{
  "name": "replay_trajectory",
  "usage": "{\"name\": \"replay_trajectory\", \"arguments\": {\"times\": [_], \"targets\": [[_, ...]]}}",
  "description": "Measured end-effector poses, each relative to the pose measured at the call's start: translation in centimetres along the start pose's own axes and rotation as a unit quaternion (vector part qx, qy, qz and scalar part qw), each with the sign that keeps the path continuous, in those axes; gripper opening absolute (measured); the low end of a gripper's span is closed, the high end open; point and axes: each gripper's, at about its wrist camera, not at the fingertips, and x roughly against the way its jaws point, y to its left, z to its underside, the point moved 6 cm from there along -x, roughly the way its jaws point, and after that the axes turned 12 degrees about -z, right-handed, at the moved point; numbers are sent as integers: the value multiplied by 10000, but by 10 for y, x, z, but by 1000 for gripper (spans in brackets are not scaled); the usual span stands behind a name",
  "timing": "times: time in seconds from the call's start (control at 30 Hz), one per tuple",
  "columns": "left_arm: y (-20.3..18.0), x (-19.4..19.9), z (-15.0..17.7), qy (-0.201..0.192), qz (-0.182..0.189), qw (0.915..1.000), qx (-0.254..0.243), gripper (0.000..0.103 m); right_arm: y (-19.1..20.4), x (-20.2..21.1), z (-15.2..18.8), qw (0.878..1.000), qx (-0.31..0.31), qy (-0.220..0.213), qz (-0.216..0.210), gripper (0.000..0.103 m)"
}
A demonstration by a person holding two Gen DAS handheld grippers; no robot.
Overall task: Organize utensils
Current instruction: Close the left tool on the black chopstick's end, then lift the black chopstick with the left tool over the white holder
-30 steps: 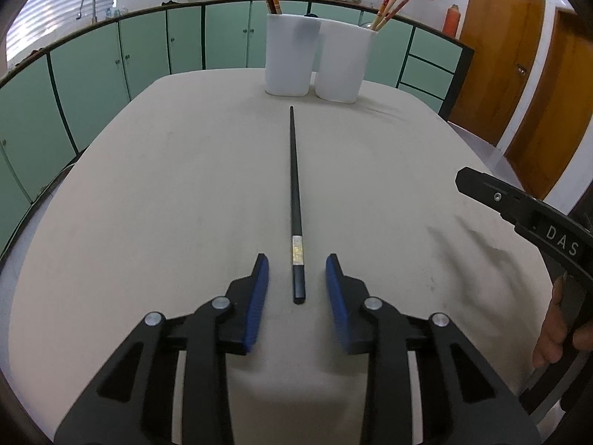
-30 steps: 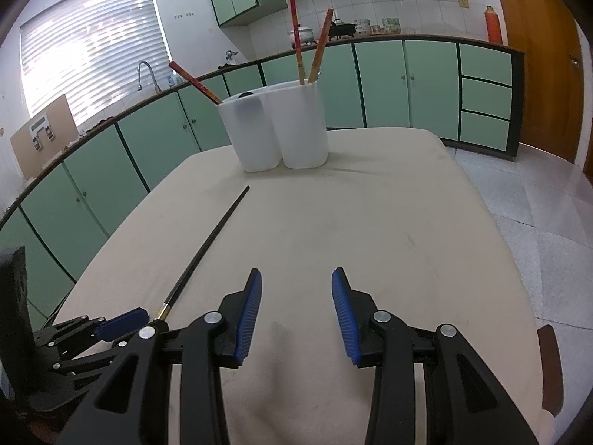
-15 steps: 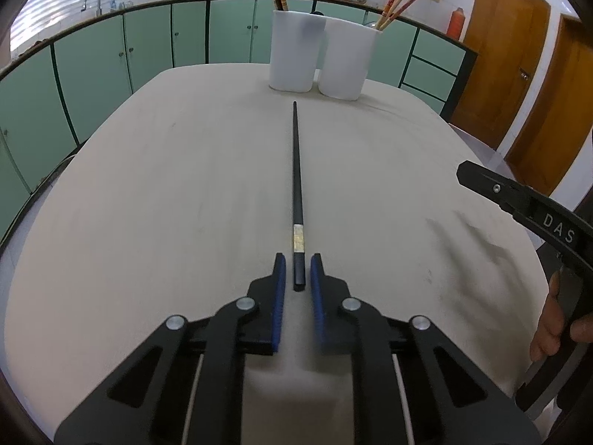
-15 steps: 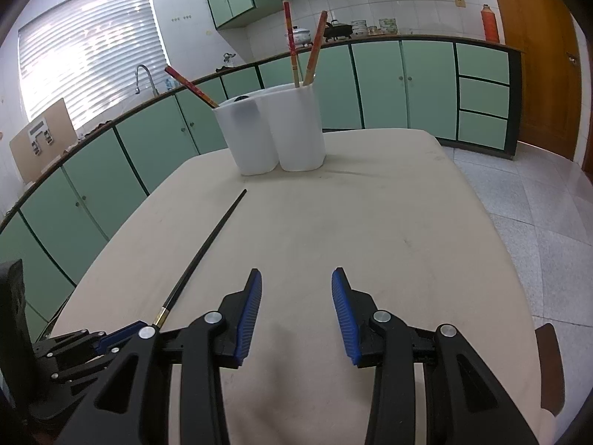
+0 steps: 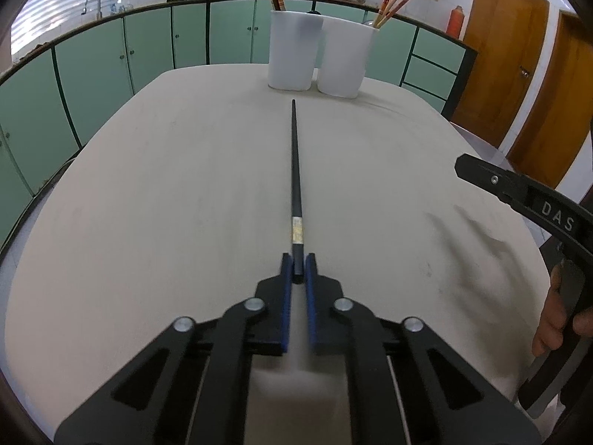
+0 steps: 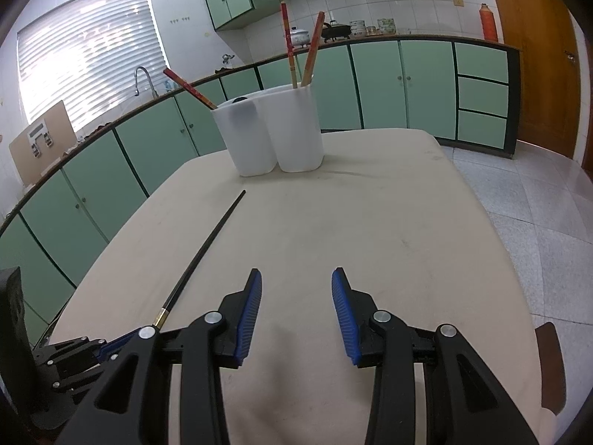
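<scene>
I'm working over one cloth-covered table (image 5: 148,222) that fills both frames. Two white utensil holders (image 5: 291,50) are standing side by side, touching, at top centre of the left view. The left-hand one is holding a couple of red chopsticks, exact count unclear; the right-hand one (image 5: 346,57) is holding about three.

One black chopstick (image 5: 295,170) is lying flat on the cloth. Its long axis is running straight up the left frame, with the thin tip stopping just short of the holders and the thick butt end at lower centre.

Left gripper (image 5: 297,269) is clamping that butt end, pads closed on both sides. It's the arm doing the work.

Right gripper (image 6: 296,282) is sitting wide apart at bottom centre of its view, holding nothing. The chopstick is running diagonally off to its left.

I judge the next move is lifting tip-forward toward the holders.
</scene>
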Motion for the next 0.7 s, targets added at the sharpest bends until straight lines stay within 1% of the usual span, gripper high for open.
{"name": "replay_trajectory", "arguments": {"times": [0.23,0.33,0.53,0.7], "targets": [[0,2,-3,-84,-1,10000,-7,6,-2,-1,1,9999,-11,46,97,39],[2,7,-9,-225,-56,9997,-12,5,-1,0,0,9998,46,64,160,39],[6,36,-33,-809,-220,9963,-171,5,4,6,-6,9996,179,8,227,39],[10,60,-62,-1222,-212,9922,-109,5,6,11,-15,9993,245,-69,261,39]]}}
